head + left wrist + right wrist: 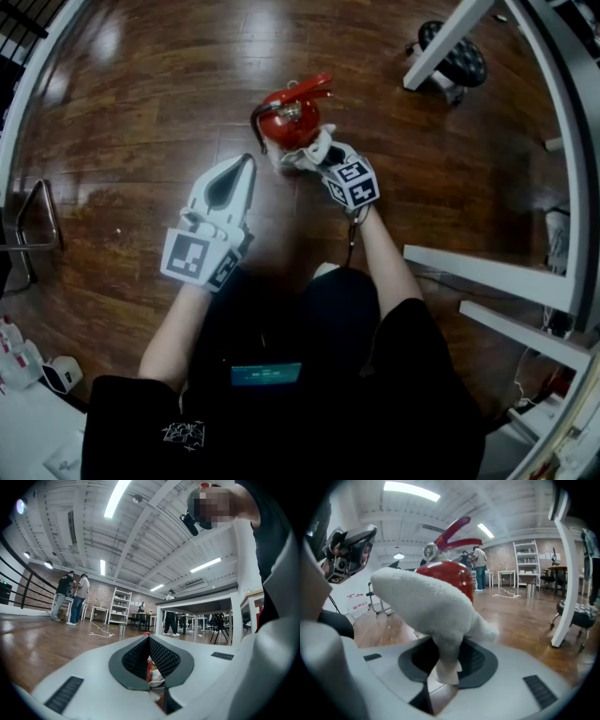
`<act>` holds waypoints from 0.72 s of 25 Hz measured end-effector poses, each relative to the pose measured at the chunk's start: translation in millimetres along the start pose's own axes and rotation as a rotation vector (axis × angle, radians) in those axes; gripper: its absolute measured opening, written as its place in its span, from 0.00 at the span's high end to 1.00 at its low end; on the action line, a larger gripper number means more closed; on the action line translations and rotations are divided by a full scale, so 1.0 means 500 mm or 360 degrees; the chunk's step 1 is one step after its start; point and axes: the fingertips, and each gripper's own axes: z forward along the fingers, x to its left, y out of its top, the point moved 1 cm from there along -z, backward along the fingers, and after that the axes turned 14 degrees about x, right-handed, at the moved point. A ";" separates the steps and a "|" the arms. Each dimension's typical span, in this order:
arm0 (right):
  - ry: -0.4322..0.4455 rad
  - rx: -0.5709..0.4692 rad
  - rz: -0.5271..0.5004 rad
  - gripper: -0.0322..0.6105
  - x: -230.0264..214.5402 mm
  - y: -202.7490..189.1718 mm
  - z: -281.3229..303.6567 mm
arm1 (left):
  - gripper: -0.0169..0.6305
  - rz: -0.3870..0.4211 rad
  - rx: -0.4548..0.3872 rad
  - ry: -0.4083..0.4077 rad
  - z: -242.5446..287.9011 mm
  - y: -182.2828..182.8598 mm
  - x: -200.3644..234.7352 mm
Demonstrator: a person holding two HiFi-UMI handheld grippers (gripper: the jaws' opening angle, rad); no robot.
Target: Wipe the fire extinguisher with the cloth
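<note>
White and fluffy, the cloth [423,603] is pinched tight in the jaws of the right gripper [446,665]. A big soft lump of it sticks out in front. The lump sits right up against the side of the red fire extinguisher [458,579]. The extinguisher stands upright on the brown wood floor [141,112], in front of the person. The left gripper [249,161] hangs just beside the extinguisher, a little to the left, and does not touch it. Its jaws are pressed together with nothing in them. I think the wiping is under way, on the side of the red body near the top. To do it well, the right gripper should press softly so the extinguisher does not tip over. It should slide the cloth up and down and all the way round, so no spot is missed. The jaws need to hold hard so the cloth does not slip out. I think the left gripper could take the red handle [457,530] on top to hold the extinguisher steady. Far behind are white shelves [528,564] by a brick wall, and some people [478,571] standing.
</note>
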 end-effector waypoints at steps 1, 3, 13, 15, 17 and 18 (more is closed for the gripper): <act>0.0008 0.0035 0.0011 0.76 -0.002 -0.015 0.015 | 0.97 -0.0004 0.0001 0.0006 -0.003 -0.002 -0.001; 0.0024 0.0105 0.0040 0.76 -0.006 -0.045 0.046 | 0.97 -0.0008 -0.0002 0.0014 -0.008 -0.004 -0.003; 0.0050 0.0169 0.0339 0.76 -0.003 -0.072 0.061 | 0.97 -0.0020 -0.0014 0.0024 -0.026 -0.010 -0.002; 0.0089 0.0028 0.0358 0.75 0.004 -0.014 -0.014 | 0.97 -0.0024 -0.0039 0.0023 -0.033 -0.002 0.004; 0.0159 -0.0139 0.0370 0.75 0.022 0.061 -0.107 | 0.97 -0.0031 -0.0063 0.0027 -0.038 0.003 0.012; 0.0192 -0.0210 0.0385 0.75 0.031 0.098 -0.150 | 0.97 -0.0039 -0.0065 0.0026 -0.040 0.001 0.014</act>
